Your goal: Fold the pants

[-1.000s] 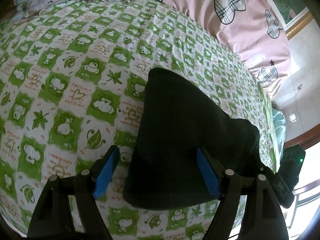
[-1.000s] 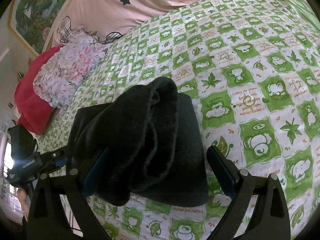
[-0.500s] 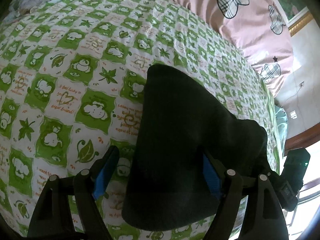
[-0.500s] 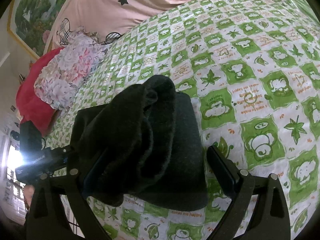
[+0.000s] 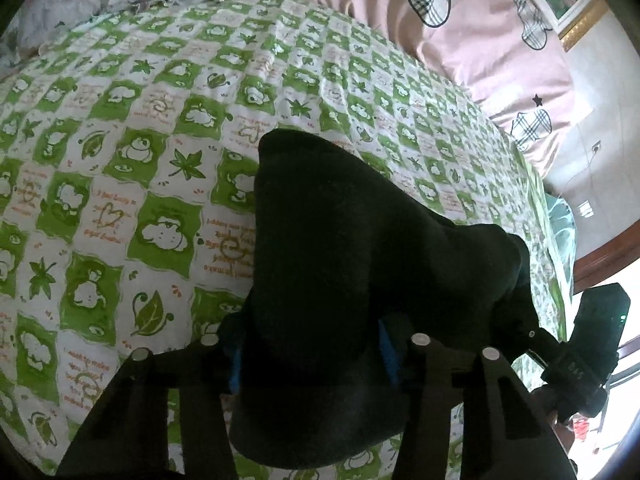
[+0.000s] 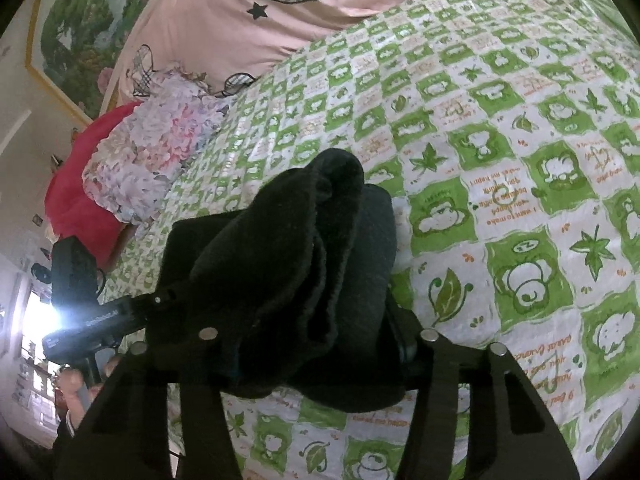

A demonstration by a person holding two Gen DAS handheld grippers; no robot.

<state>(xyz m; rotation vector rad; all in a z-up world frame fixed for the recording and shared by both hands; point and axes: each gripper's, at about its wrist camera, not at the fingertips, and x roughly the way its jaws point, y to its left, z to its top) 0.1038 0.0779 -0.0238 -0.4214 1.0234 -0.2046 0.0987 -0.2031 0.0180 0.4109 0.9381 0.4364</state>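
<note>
The black pants (image 5: 344,264) lie folded into a thick bundle on the green and white checked bedsheet (image 5: 120,184). My left gripper (image 5: 312,356) is shut on one end of the bundle; blue pads show at both sides of the cloth. In the right wrist view the pants (image 6: 296,264) show their stacked folded layers. My right gripper (image 6: 316,348) is shut on the other end. Each gripper shows in the other's view: the right one at the right edge (image 5: 588,344), the left one at the left edge (image 6: 92,312).
A pink quilt with plaid hearts (image 5: 460,28) lies along the back of the bed. A floral pillow (image 6: 160,152) on a red pillow (image 6: 76,192) sits at one side. A framed picture (image 6: 80,32) hangs on the wall. Open sheet stretches beyond the bundle.
Both grippers have closed from wide open onto the ends of the folded pants. The bundle has bunched up between the jaws and looms larger in both views.
</note>
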